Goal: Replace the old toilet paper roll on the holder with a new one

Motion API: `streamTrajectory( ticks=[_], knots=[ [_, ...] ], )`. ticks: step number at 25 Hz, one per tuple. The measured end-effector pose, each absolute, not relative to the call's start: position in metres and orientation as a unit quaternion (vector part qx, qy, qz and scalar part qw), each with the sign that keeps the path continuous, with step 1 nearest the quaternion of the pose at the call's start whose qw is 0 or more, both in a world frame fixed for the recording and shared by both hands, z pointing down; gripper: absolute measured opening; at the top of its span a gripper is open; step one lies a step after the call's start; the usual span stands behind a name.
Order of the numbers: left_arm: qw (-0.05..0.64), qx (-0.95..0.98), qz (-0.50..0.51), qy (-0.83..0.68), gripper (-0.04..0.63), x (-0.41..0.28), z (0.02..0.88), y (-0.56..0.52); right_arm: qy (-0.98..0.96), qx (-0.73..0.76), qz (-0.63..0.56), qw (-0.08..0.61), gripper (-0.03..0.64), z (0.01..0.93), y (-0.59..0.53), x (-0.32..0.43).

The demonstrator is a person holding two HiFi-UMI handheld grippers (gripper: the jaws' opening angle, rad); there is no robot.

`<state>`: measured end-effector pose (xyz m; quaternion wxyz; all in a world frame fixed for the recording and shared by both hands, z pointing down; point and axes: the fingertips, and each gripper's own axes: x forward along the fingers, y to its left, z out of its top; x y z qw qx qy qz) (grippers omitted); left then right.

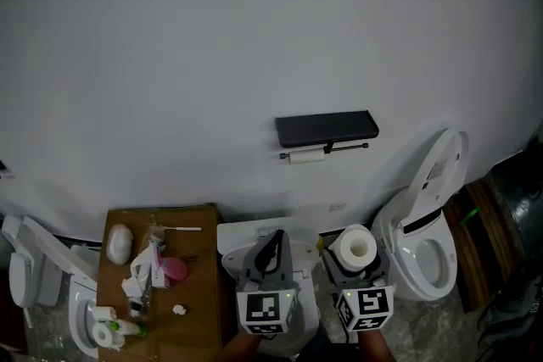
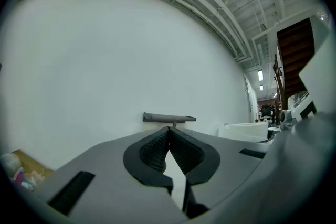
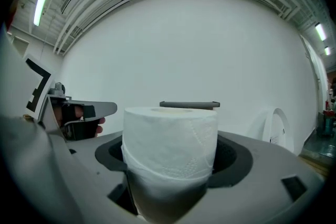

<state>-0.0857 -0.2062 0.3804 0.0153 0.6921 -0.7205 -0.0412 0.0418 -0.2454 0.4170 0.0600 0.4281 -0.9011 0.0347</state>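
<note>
Currently right gripper pinches an upright new toilet paper roll; left gripper pressed together, empty; black wall holder at 12 o'clock, thin old roll at its 7 o'clock

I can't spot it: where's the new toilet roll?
Head view, lower right: the new roll stands upright in the right gripper, beside the toilet, below the black wall holder.

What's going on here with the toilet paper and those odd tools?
A person holds a gripper in each hand, facing a black wall holder with a nearly spent roll on its bar. The right gripper clamps a fresh toilet paper roll upright between its fingers. The left gripper is shut and empty. The swap has not begun.
</note>
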Motion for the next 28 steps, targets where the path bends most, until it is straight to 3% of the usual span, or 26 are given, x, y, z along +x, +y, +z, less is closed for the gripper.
streamTrajectory(
  ticks=[17,28],
  knots=[
    [0.014,0.639,0.004,-0.769,0.017,-0.101,0.401,-0.334,-0.926,0.369,0.02,0.076,0.417,0.436,-0.383,0.013],
    [0.181,0.614,-0.143,-0.755,0.017,-0.121,0.436,-0.387,-0.926,0.365,0.022,0.096,0.417,0.455,-0.423,0.014]
  ],
)
